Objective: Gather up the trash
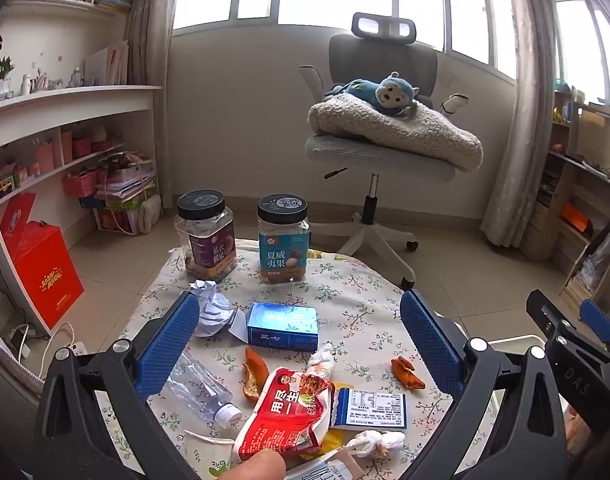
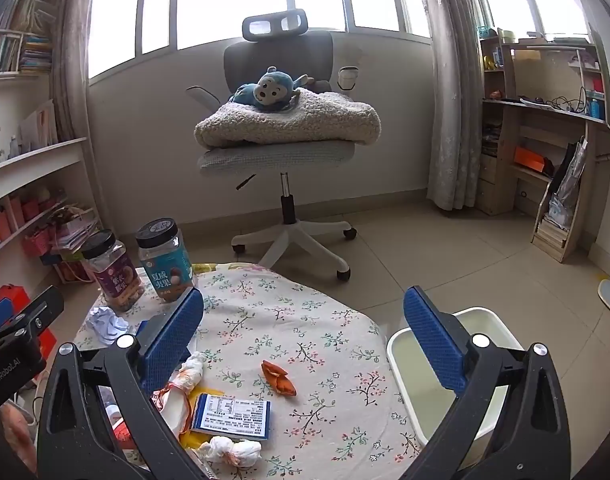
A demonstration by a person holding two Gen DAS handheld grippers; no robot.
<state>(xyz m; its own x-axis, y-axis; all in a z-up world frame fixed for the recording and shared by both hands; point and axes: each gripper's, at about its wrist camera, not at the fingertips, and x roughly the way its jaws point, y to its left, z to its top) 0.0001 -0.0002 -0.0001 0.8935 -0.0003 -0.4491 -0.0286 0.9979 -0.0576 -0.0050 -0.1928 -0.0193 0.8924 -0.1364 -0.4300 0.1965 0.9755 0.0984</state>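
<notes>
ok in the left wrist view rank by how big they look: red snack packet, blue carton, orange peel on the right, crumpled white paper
1. Red snack packet, though nearest the camera
2. Blue carton
3. Crumpled white paper
4. Orange peel on the right

The tabletop (image 1: 345, 280) wears a cream cloth sprigged with small green and pink flowers. At its middle lies a blue box (image 1: 283, 326); nearer than the box, a red-and-white wrapper (image 1: 289, 412), orange peel (image 1: 407, 374) and a blue-edged white card (image 1: 369, 408).
</notes>
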